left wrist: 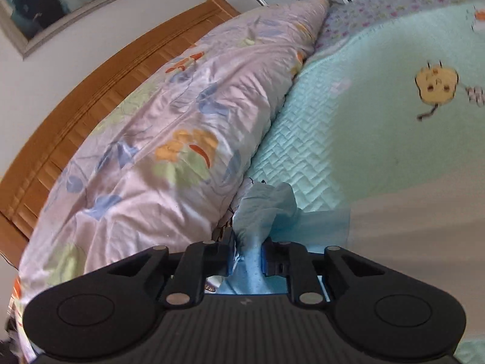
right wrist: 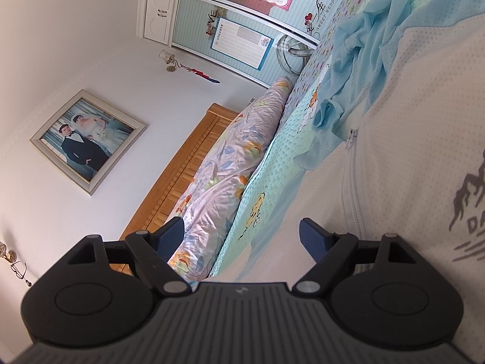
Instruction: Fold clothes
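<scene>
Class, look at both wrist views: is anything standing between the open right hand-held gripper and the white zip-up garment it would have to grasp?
Nothing visible does. The right hand-held gripper stands open with nothing between its pads, and the white zip-up garment lies directly ahead on the bed.

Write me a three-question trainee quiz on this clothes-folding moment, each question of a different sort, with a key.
1. True or false: the right gripper is clamped on the white zip-up garment.
2. Multiple choice: what sits between the pads of the left gripper? A) the floral quilt B) light blue fabric C) nothing
3. Short answer: what lies between the wooden headboard and the mint quilted bedspread?

Key
1. False: its jaws stand wide apart with nothing between them.
2. B: a bunched fold of light blue fabric is pinched there.
3. The floral quilt, rolled up along the headboard.
</scene>
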Demonstrator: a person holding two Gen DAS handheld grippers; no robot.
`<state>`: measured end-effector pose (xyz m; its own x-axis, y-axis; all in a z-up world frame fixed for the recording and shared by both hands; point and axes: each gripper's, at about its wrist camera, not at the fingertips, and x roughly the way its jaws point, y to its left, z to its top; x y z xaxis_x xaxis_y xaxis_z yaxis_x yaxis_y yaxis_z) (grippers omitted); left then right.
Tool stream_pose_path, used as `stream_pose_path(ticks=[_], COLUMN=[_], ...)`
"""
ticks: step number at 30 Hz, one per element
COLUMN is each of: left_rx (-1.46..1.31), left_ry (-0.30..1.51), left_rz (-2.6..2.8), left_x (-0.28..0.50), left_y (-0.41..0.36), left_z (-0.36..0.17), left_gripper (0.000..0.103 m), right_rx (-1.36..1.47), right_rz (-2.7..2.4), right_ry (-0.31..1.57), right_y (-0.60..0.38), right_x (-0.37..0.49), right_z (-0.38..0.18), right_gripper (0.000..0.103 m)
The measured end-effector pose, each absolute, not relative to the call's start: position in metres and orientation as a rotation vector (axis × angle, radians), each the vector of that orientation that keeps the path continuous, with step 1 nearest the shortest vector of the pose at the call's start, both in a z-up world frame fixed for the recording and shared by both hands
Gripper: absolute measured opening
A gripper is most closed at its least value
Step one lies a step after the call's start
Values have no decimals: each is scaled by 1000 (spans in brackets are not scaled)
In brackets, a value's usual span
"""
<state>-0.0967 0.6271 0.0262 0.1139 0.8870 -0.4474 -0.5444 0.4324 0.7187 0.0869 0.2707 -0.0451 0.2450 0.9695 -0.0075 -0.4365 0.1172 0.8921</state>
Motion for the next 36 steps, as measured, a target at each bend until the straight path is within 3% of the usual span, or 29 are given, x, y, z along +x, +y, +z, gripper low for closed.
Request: stream_pose_path(ticks=[4,6,7,9,16,20,22,26,29,31,33,36], left_rx=[648,719,751,663,-114,-247,-315,-414,-456,-557,-597,-585], left_ry=[995,993,994,966,822,770,797,922,847,684,588,659], left_rz=[1197,1262,1294,1328,989,895,850,690,736,745,797,849], left_x=[-97,-98,-98,-104,-139,-137,-128,-118,-132,-151,-162,-153], left_y=[622,625,626,631,651,659,664,655,656,673,688,715], left_z=[17,23,26,46,87,73,55,19,25,44,58,54], left_gripper=[53,73,75,75,77,78,83,79,78,79,86,86], right_rx=[929,928,928,929,934,933,932,930,931,933,934,930], right_rz=[1176,1176,1176,1176,1177,1176,1176,1174,1175,1176,1175,1175], right_ry=[731,731,731,732,732,732,732,733,733,733,733,733], right_y=[269,268,268,267,266,266,267,270,272,273,274,274], right_x=[87,87,87,86,85,84,84,83,82,82,82,82], right_z=[-46,-46,-46,-47,-47,-47,-46,-40,-38,-37,-37,-37], right_gripper=[84,84,84,84,84,84,84,84,84,84,84,84])
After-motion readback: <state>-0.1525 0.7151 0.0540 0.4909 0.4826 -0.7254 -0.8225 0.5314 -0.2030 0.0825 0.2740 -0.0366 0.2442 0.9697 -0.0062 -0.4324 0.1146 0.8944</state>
